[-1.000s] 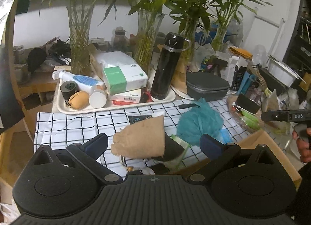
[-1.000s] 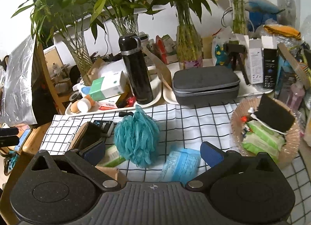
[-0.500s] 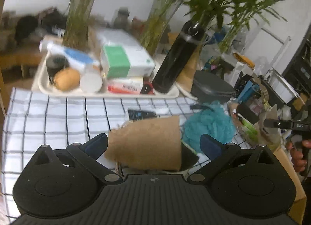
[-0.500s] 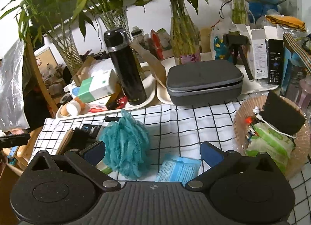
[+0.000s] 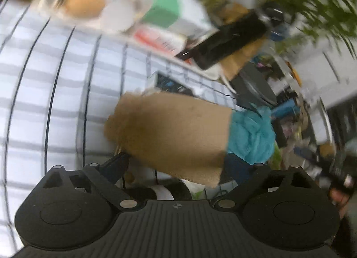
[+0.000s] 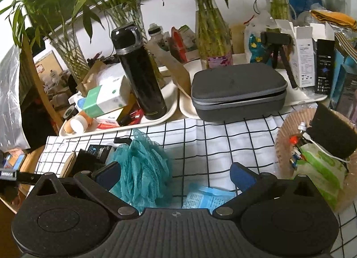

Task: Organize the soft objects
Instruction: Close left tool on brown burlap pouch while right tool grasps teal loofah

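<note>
In the blurred left wrist view a brown paper bag (image 5: 174,133) lies on its side on the checked cloth (image 5: 44,92). It sits between the fingers of my left gripper (image 5: 176,165), whose jaws are closing around it; no firm press shows. A teal mesh bath pouf (image 5: 252,137) lies just beyond the bag's right end. In the right wrist view the same pouf (image 6: 140,168) rests against the left finger of my right gripper (image 6: 175,175), which is open. A pale blue soft packet (image 6: 207,197) lies between its fingers, untouched.
A cream tray (image 6: 169,113) holds a black flask (image 6: 138,75), a green-and-white box (image 6: 104,97) and small jars. A grey zip case (image 6: 238,90) stands behind the cloth. A woven basket (image 6: 287,128) with wipes sits at the right. Glass vases of bamboo line the back.
My left gripper has dropped toward the paper bag and rolled, so the table now looks tilted and blurred. The right gripper has edged closer to the teal pouf and the blue packet.
</note>
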`<state>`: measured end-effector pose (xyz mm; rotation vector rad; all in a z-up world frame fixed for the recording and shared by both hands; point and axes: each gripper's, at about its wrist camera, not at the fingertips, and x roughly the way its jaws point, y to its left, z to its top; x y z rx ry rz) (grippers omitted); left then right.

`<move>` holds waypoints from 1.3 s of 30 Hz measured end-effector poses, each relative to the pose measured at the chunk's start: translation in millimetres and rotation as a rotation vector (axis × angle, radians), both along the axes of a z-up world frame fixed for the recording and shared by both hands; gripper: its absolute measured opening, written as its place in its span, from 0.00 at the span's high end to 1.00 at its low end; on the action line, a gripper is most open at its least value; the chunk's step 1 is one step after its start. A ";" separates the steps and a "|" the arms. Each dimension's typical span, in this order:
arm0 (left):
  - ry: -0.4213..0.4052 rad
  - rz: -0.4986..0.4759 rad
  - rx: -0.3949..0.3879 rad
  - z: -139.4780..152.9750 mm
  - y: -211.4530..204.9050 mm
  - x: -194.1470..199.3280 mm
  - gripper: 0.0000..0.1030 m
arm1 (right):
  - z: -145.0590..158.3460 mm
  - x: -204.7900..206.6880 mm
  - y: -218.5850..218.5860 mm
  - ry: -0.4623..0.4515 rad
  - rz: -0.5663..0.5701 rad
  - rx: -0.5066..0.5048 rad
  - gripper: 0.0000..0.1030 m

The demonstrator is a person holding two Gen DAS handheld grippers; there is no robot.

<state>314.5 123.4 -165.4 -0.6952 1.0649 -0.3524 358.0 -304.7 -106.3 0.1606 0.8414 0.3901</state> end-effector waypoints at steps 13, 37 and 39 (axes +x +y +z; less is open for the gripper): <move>0.197 0.236 -0.413 -44.2 19.2 -5.3 0.87 | -4.7 11.6 14.3 -0.018 0.064 -0.009 0.00; -0.302 0.070 0.029 55.3 0.4 -26.6 0.97 | -60.0 52.6 78.2 0.139 0.315 -0.126 0.06; -0.308 0.069 0.028 55.8 0.6 -27.5 0.97 | -65.6 54.7 79.8 0.177 0.324 -0.121 0.25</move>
